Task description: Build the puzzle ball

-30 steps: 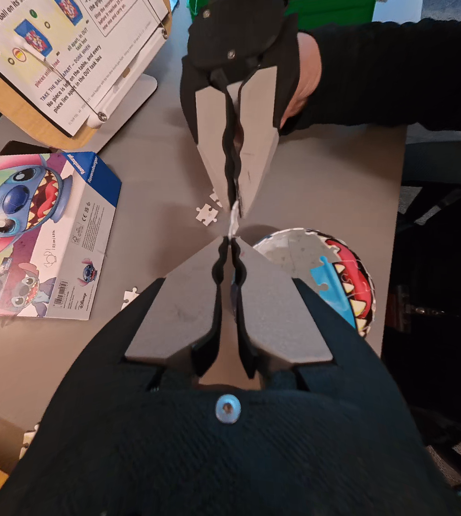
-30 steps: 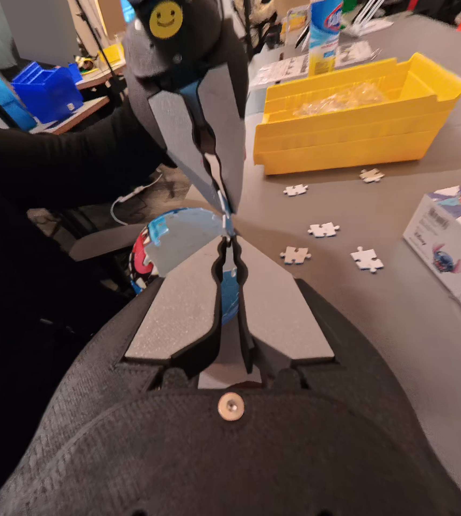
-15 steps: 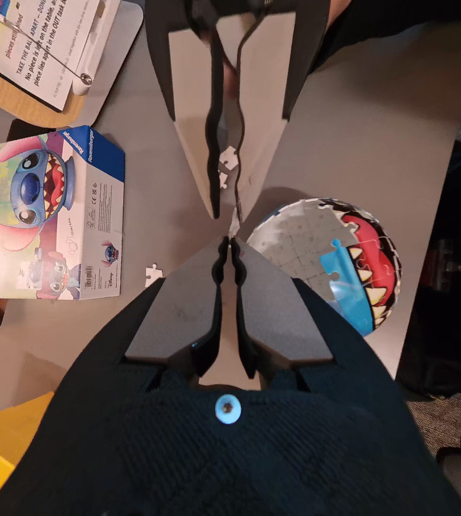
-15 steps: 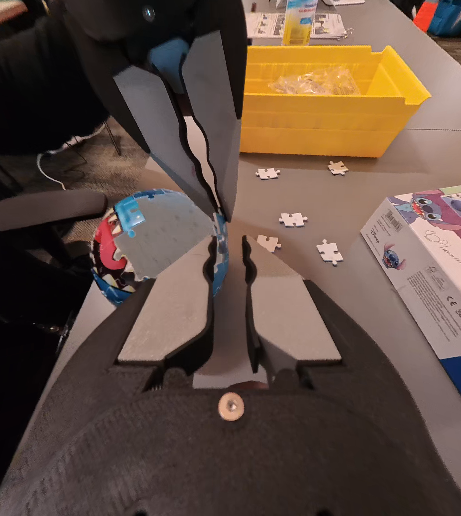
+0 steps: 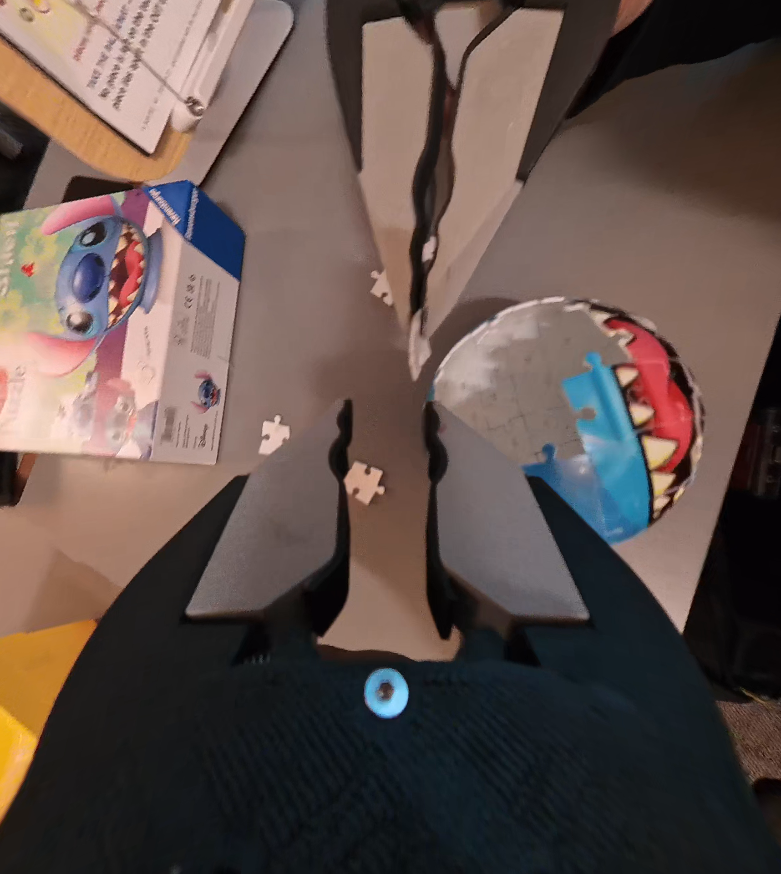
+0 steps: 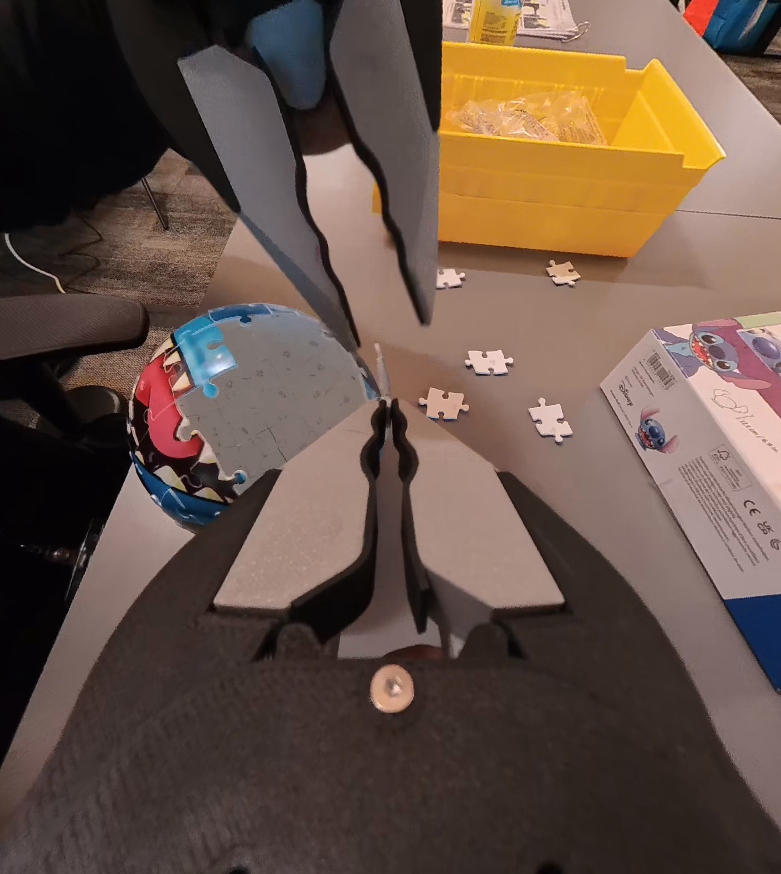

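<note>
Right wrist view | right hand-held gripper (image 6: 389,403) pinches puzzle piece (image 6: 381,373) | puzzle ball (image 6: 246,406) left

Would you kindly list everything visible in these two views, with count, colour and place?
puzzle ball: one, partly built, blue, red and grey, near the table edge.
held piece: one, pale, edge-on at the right gripper's tips.
loose pieces: five in the right wrist view, white, between ball, box and bin.
puzzle box: one, white with a blue end, lying on the table.
bin: one, yellow, holding a clear plastic bag.
instruction sheet: one, white, on a wooden stand.
table: one, grey.
left gripper: black, grey fingers, open.
right gripper: black, grey fingers, shut on the piece.
</note>
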Tool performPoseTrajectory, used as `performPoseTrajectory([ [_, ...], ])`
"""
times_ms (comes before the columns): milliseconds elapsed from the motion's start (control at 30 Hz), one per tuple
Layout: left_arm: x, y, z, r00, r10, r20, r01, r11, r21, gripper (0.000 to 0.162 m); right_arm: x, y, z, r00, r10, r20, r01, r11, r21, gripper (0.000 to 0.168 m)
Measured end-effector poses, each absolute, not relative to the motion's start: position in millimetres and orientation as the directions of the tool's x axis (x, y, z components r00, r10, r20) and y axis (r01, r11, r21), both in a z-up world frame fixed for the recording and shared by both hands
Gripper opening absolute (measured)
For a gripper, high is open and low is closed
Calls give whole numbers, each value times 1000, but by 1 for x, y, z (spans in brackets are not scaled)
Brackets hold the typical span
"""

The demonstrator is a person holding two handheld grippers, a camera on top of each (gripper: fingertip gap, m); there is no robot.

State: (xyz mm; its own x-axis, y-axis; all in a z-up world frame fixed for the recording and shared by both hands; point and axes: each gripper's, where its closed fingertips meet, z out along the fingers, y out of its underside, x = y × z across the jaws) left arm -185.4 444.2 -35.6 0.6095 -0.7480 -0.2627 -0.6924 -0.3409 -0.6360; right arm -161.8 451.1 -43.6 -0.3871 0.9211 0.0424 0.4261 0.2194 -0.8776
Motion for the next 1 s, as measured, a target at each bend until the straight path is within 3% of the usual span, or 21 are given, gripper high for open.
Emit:
performPoseTrajectory([
  [67,-205,437,-34,637,-729,-250,-658,-345,-670,38,-161,451,-44,-377,925,41,435,216,-874,0],
  [133,-218,420,-45,594,-783,-185,-643,-324,-694,66,-159,453,-42,-371,927,53,433,223,-873,0],
  [267,-216,388,-74,359,-924,-132,-624,-132,-770,105,-158,460,-40,-350,931,100,433,256,-864,0],
  [500,-184,383,-101,164,-983,80,-511,-154,-846,115,-161,462,-44,-357,934,-17,456,158,-876,0],
  [600,-180,390,-110,183,-983,33,-552,-130,-824,116,-163,462,-52,-330,944,-4,479,164,-862,0],
  [667,-172,381,-103,163,-986,44,-515,-123,-848,105,-163,461,-54,-321,947,15,479,176,-860,0],
  [800,-165,374,-104,212,-977,-12,-546,-108,-831,119,-160,458,-50,-306,951,41,436,178,-882,0],
  [1000,-161,356,-88,263,-965,18,-469,-144,-871,116,-149,463,-49,-290,956,39,396,158,-904,0],
])
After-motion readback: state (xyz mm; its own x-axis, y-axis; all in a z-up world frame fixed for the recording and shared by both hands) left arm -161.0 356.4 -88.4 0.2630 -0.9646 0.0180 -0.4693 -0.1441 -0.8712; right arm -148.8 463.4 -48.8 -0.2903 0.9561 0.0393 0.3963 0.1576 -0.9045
